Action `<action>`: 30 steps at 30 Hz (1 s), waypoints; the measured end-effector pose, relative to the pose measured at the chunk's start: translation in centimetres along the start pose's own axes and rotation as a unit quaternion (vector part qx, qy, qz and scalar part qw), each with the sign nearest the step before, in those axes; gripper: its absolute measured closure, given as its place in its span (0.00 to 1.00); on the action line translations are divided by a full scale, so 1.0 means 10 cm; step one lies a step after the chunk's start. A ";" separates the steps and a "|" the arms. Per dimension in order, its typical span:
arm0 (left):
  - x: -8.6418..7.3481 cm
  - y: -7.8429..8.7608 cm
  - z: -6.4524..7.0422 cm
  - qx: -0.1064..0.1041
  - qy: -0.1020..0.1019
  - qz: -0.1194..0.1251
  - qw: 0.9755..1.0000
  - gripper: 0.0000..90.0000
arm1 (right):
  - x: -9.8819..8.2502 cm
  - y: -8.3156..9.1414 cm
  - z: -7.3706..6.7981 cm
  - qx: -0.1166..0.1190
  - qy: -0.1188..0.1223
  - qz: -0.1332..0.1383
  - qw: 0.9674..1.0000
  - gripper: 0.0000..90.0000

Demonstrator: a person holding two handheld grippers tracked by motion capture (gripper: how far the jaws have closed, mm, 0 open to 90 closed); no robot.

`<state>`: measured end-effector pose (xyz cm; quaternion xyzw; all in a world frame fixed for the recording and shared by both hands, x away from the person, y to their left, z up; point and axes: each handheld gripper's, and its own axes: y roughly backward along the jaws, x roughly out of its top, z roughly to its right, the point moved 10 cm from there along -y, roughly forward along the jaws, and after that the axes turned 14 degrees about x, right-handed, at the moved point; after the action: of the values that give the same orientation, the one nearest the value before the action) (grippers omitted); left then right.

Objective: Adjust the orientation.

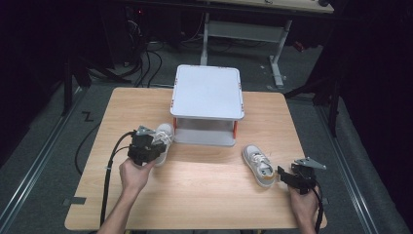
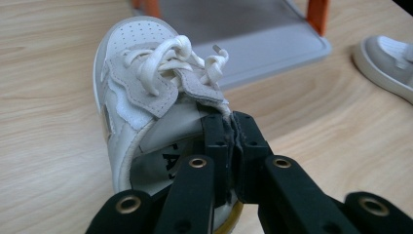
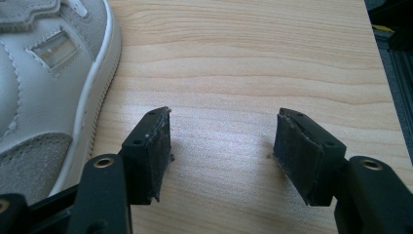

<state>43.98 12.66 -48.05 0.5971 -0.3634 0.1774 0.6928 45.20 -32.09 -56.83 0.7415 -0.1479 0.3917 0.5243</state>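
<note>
On the wooden bench (image 1: 204, 180), in front of the white two-tier stand (image 1: 208, 105), the left gripper (image 2: 233, 131) has its fingers pinching the collar of the left shoe (image 2: 131, 97), while the right gripper (image 3: 221, 146), fingers spread over bare wood, rests just beside the right shoe (image 1: 258, 165).

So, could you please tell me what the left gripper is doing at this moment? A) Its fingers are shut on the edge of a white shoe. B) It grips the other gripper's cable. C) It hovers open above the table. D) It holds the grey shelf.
A: in the left gripper view, the left gripper has its fingers pinched together on the collar of the white shoe.
</note>
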 end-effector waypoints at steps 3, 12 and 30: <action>-0.04 0.01 0.17 -0.012 0.003 -0.005 1.000 0.96 | 0.00 0.00 0.00 0.000 -0.001 0.000 1.000 0.43; -0.09 -0.10 0.65 -0.029 -0.003 -0.022 0.999 0.96 | 0.00 0.00 0.00 0.000 -0.001 0.000 1.000 0.43; -0.28 -0.28 1.20 -0.023 -0.030 -0.043 0.998 0.91 | 0.00 0.00 0.00 0.000 0.000 0.000 1.000 0.42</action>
<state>40.54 1.11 -51.73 0.6010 -0.3623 0.1212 0.7020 45.19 -32.08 -56.83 0.7415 -0.1474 0.3921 0.5241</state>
